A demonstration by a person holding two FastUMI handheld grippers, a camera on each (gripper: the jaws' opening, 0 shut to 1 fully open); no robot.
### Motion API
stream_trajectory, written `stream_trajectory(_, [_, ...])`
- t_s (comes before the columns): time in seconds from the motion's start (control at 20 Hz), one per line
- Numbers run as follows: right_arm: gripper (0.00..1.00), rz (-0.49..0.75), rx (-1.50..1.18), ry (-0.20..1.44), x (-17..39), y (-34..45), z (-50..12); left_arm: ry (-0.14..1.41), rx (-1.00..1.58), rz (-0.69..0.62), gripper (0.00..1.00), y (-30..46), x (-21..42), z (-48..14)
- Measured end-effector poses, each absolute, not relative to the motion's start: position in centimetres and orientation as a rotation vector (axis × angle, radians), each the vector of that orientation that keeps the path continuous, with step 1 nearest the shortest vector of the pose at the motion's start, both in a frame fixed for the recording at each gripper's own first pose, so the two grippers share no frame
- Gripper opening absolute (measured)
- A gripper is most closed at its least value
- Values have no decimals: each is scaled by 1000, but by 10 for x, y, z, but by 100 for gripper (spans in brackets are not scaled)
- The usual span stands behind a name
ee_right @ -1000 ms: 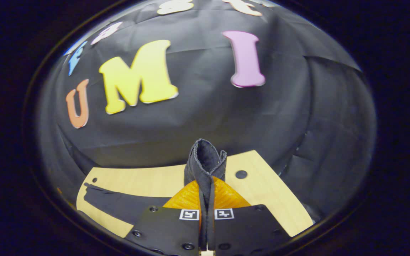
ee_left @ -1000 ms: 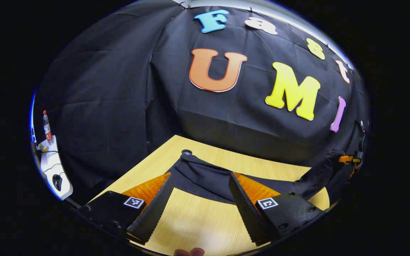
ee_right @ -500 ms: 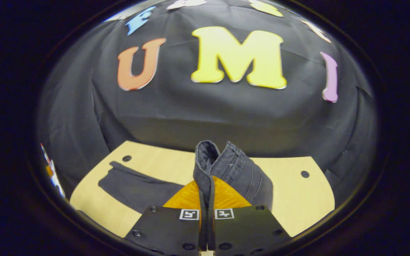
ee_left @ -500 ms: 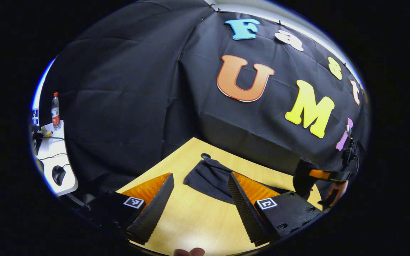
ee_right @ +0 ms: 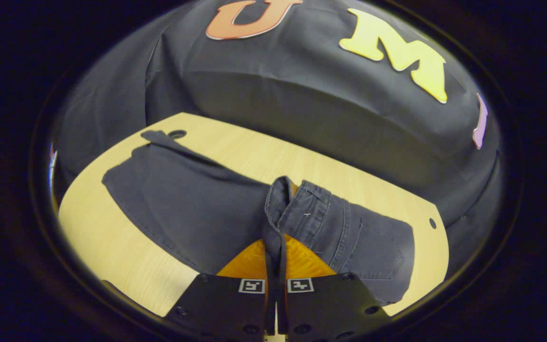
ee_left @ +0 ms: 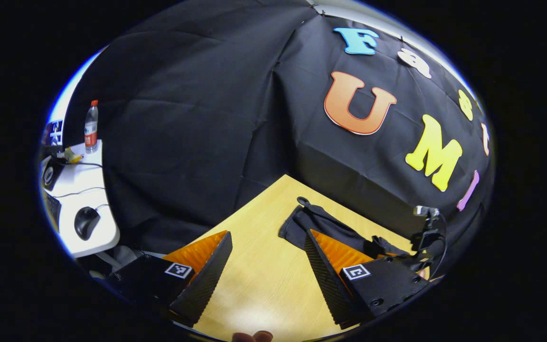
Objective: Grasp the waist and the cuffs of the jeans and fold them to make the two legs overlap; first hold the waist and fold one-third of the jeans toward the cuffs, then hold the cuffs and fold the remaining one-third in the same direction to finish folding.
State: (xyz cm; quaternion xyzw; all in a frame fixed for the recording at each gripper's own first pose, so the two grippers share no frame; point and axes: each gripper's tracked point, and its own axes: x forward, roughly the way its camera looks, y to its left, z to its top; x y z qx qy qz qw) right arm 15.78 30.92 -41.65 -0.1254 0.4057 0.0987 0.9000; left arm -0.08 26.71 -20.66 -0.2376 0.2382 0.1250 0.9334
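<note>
**Folding the waist over toward the cuffs**

Carrying the waistband (ee_right: 280, 209) between them, the right tongs (ee_right: 276, 247) are clenched on a pinched ridge of denim, both fingers pressing the fabric from either side. That hold looks chosen to lift the top end of the jeans (ee_right: 197, 204) as one layer, so the seat and pocket panel hang to the right of the pinch while the legs stay flat on the worktop (ee_right: 112, 247). The legs run away to the left, with the cuffs (ee_right: 126, 171) lying near the far left edge beside a small round hole in the board.

The left tongs (ee_left: 266, 266) stand released, fingers spread wide over bare wood, grasping nothing. In the left gripper view the cuff end of the jeans (ee_left: 302, 228) lies just ahead of them, partly hidden behind one finger. My guess is they wait there for the cuff fold, which comes second.

Judging by the lifted waist, the first third is mid-fold and not yet laid down. The main risk is the bunched denim landing crooked, leaving the legs misaligned.
</note>
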Motion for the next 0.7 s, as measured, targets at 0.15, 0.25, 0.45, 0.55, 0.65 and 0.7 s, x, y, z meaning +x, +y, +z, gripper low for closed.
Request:
stream_trajectory(0.15, [12,280,-237,848,153,318,-416,508,-534,225,99,255,9,-214])
stream_trajectory(0.25, [28,375,-203,854,146,328,-406,522,-546,201,99,247,15,-219])
stream_trajectory(0.45, [47,504,-112,839,123,329,-359,527,-607,145,99,227,38,-225])
stream_trajectory(0.55, [79,545,-74,828,106,321,-325,539,-670,129,99,216,56,-237])
stream_trajectory(0.65, [99,568,-55,807,91,305,-287,562,-736,117,99,208,77,-257])
stream_trajectory(0.7, [99,573,-54,791,84,293,-269,580,-793,113,99,203,87,-269])
